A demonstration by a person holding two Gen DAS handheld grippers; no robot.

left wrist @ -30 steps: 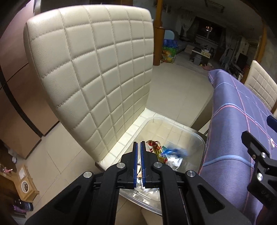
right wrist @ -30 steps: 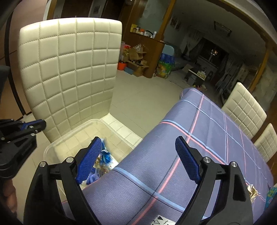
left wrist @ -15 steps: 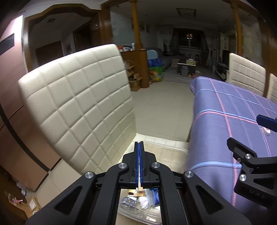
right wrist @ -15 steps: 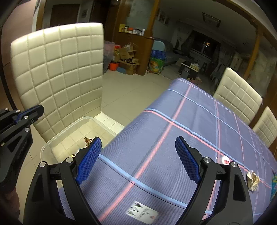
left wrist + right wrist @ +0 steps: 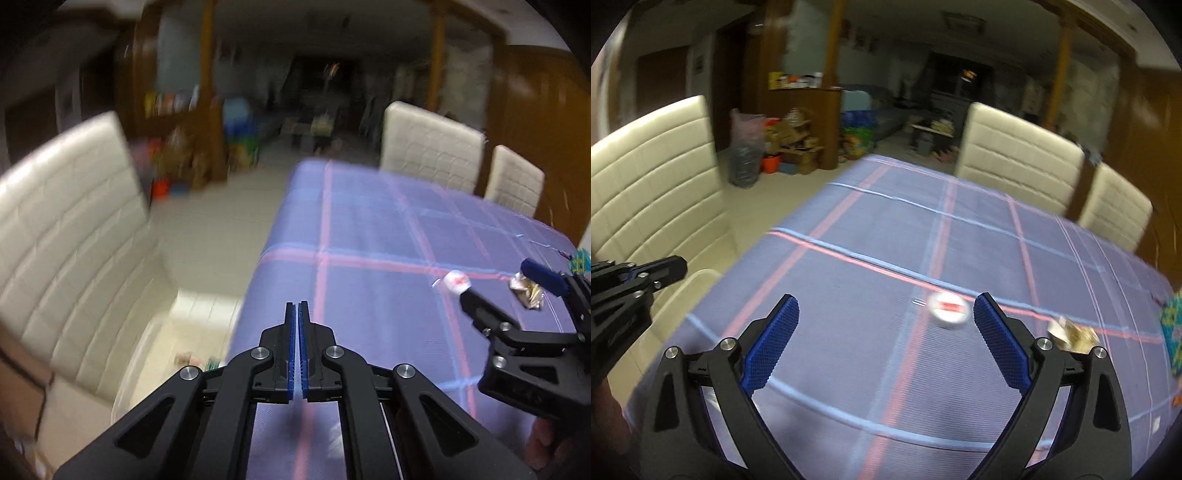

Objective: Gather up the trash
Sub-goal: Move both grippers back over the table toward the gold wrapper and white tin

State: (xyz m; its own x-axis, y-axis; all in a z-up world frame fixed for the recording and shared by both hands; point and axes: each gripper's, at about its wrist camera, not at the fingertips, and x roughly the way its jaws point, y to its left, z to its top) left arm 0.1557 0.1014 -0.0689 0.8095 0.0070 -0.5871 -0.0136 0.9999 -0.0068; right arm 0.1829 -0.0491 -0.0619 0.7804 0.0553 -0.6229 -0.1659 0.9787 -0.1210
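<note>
Left gripper [image 5: 297,314]: fingers together, nothing between | Right gripper [image 5: 886,314]: fingers apart above tabletop [image 5: 849,295] | white cap [image 5: 948,309] near right fingertip | crumpled wrapper [image 5: 1073,334] beyond.

Left hand-held gripper [image 5: 297,310]: black linkage arms, blue ribbed pads [image 5: 291,347] pressed together, nothing visible between them. Level, pointing forward over the near edge of the worktop [image 5: 369,236].

Right hand-held gripper [image 5: 886,314]: same black frame, blue textured pads [image 5: 772,343] spread wide, nothing between them. Angled down toward the worktop surface, not touching it.

Right unit sits ahead and to the right of the left one; in the left wrist view its fingers [image 5: 480,302] show side-on. Both views motion-blurred.
</note>
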